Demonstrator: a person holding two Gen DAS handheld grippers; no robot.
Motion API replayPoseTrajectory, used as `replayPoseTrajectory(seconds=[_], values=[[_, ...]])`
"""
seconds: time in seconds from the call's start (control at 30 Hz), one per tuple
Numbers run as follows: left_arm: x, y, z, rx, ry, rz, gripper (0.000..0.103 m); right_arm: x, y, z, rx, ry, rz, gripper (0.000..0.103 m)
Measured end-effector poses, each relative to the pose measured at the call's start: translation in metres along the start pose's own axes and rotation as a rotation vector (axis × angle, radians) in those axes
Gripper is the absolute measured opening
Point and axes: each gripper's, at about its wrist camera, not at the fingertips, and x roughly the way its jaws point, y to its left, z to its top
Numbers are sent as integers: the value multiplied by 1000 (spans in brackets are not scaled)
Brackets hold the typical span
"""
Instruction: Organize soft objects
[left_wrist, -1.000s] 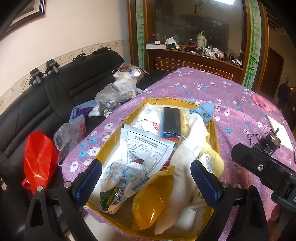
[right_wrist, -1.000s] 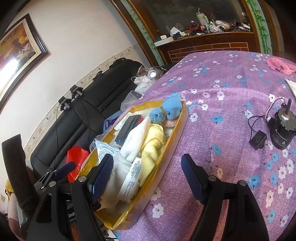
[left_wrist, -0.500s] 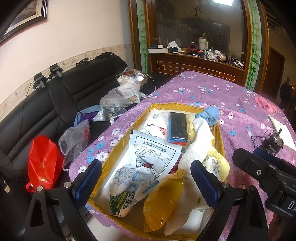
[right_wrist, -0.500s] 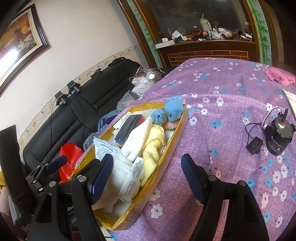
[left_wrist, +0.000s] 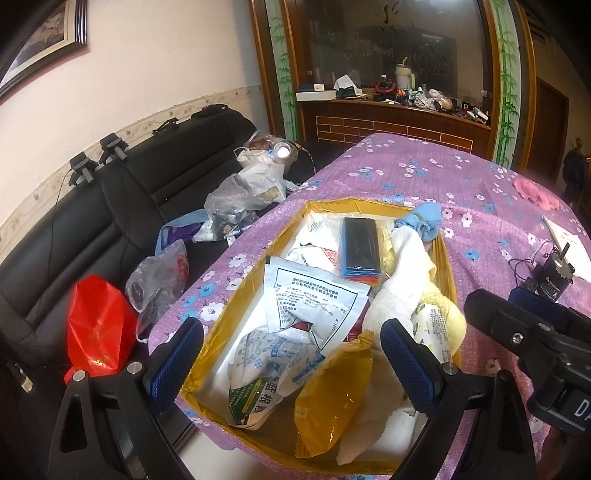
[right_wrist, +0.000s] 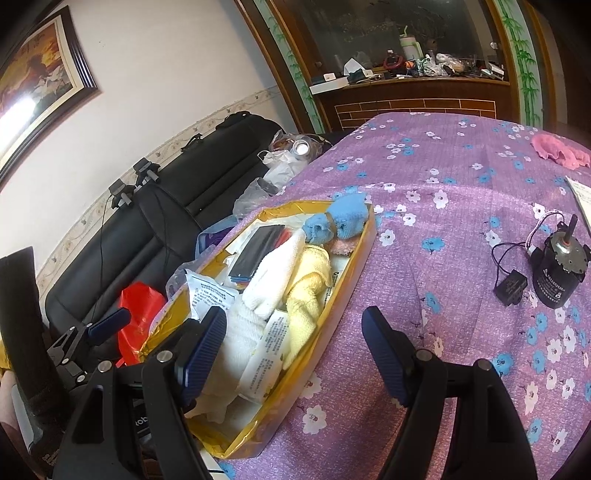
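Left wrist, white sachet, Chinese print unreadable

One gold tray, two towels, one motor, one pink cloth

A black sofa is running along the wall. On its seat a red bag is sitting at the near end, a grey plastic bag just beyond it, and white bags at the far end. Behind the sofa's far end, a wooden cabinet is carrying clutter.
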Motion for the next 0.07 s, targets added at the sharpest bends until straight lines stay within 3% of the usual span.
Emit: replayPoseTrajectory(seconds=[0.07], values=[[-1, 0, -1, 3, -7, 0, 98, 1, 1, 0, -3, 2, 3, 75]])
